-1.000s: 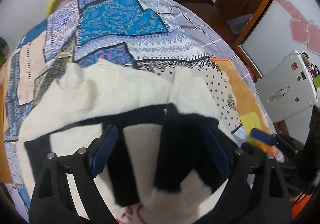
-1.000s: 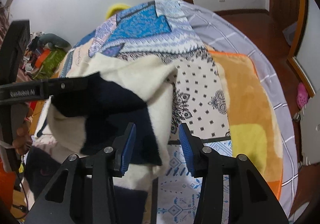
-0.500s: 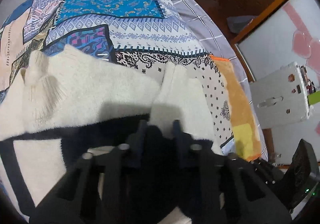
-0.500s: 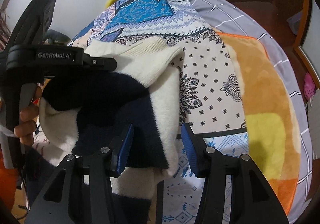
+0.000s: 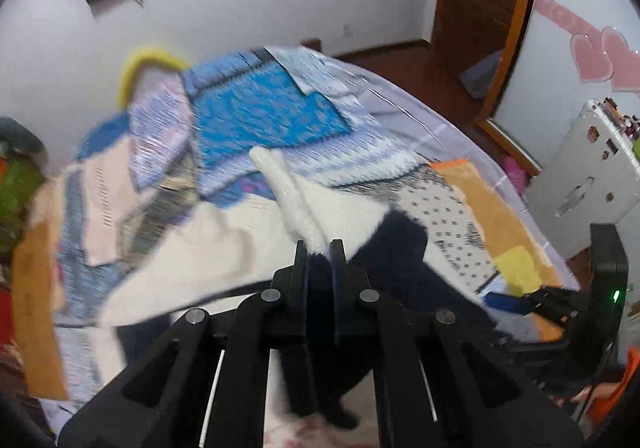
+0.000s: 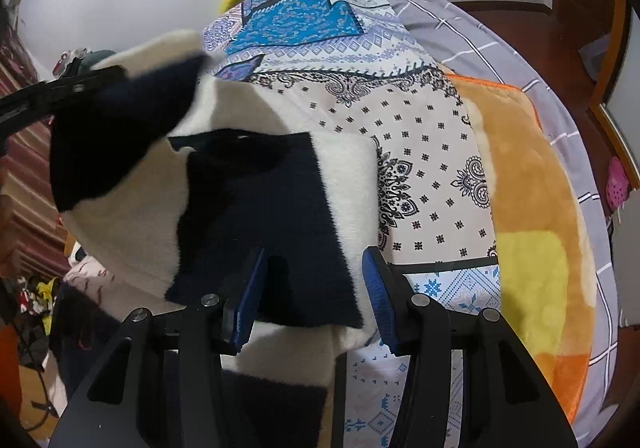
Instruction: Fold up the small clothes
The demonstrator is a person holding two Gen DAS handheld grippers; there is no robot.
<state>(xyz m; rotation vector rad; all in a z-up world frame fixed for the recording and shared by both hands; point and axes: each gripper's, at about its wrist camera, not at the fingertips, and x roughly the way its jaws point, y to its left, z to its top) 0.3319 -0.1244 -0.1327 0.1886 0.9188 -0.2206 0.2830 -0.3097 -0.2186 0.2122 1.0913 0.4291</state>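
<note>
Nearest in the left wrist view, the left tongs (image 5: 319, 250) are pinched together on a fold of the cream and navy sweater (image 5: 248, 244), the fabric between the fingers hiding the blue pads. Motion blur smears this view, so the weave and edges are hard to read. A cream ribbed strip rises from the tongs toward 11 o'clock. In the right wrist view, the right tongs (image 6: 314, 268) stand wide apart, straddling a navy panel of the sweater (image 6: 260, 216) without pressing it. The garment lies on the bed (image 6: 432, 152), its length running from 6 toward 10 o'clock, its lower part cut off behind the tongs. Farther off lies an orange blanket (image 6: 520, 168).
</note>
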